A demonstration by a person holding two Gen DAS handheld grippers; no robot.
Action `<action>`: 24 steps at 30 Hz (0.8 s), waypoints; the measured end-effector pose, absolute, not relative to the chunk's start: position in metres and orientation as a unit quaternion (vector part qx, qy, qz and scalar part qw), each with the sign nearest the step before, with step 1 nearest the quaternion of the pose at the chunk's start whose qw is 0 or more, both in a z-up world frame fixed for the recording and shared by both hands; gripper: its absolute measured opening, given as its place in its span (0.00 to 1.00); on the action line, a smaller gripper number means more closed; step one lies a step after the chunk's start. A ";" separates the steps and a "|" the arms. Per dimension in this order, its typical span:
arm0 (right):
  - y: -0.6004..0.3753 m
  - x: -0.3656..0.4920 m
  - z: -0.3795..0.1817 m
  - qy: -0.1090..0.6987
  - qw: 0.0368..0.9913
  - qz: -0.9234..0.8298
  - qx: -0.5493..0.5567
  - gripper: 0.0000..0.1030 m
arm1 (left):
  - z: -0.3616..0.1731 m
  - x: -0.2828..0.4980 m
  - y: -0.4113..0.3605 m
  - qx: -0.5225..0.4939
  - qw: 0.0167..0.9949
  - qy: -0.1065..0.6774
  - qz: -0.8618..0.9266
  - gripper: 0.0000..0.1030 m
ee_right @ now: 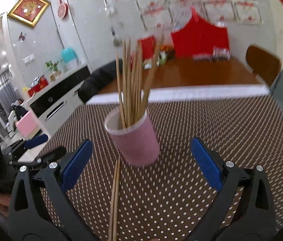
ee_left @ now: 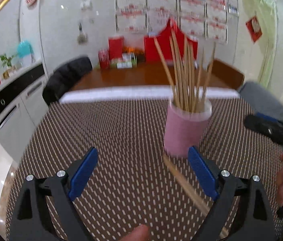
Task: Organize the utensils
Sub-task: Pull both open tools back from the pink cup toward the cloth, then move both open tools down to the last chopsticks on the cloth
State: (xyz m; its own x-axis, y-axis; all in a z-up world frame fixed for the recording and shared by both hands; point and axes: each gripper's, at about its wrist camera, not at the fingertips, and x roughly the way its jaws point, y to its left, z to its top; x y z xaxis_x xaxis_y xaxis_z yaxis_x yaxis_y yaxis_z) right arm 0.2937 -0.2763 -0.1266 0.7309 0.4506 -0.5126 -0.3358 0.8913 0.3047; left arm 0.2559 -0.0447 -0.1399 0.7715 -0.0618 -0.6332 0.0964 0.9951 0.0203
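The pink cup point(ee_right: 136, 140) looks like matt paper with a white inside. The chopsticks point(ee_right: 130, 80) are pale bare wood. A woven, dotted brown mat point(ee_left: 121, 130) covers the table; the tongs point(ee_left: 143, 172) wear matt blue pads on black plastic arms with metal screws.

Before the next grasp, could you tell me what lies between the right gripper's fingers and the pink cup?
A pair of loose chopsticks lies on the mat, its far end beside the cup, as the right wrist view shows.
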 end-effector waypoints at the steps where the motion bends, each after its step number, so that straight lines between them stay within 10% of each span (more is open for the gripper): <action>1: -0.276 0.296 -0.132 0.310 0.921 0.216 0.097 0.94 | -0.150 0.255 -0.048 0.028 0.936 0.350 -0.040 0.87; 24: -0.305 0.304 -0.151 0.343 0.908 0.204 0.125 0.94 | -0.233 0.224 -0.088 -0.005 0.893 0.450 -0.018 0.90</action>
